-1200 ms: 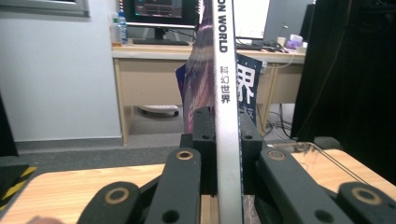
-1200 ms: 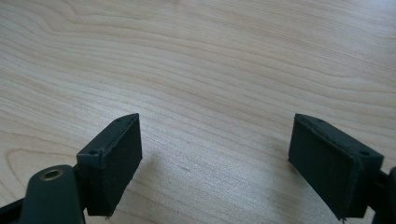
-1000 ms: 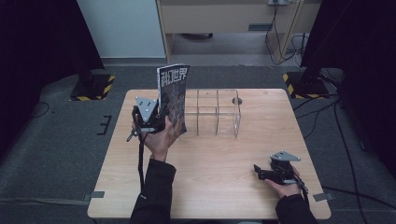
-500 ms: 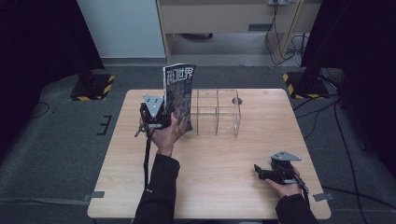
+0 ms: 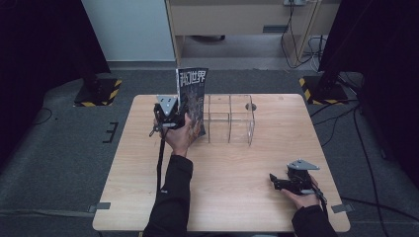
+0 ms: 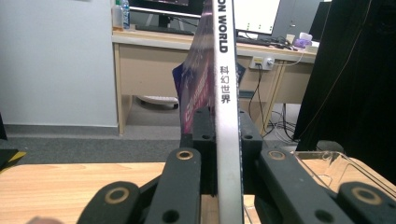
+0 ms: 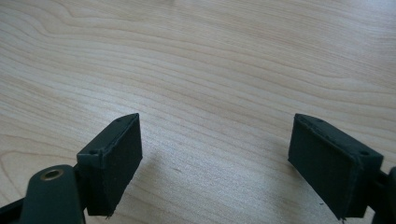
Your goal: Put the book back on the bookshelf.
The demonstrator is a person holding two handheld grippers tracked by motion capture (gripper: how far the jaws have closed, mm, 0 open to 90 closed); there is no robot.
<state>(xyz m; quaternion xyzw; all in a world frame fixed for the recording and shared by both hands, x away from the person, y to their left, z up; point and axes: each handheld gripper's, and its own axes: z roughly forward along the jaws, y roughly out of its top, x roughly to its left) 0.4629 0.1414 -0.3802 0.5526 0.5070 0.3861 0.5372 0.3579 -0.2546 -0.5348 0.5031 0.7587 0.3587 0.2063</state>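
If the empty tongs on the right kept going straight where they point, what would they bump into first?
Probably the wooden table: the open right tongs tilt down at bare wood, with nothing in between. How far off is hard to judge.

The magazine (image 6: pixel 227 116) is cut off by the top and bottom edges in the left gripper view; its cover text (image 5: pixel 192 79) is too small to be read.

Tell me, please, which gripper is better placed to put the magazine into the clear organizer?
Left. The left gripper already clamps the magazine upright beside the clear organizer; the right gripper rests open, far away.
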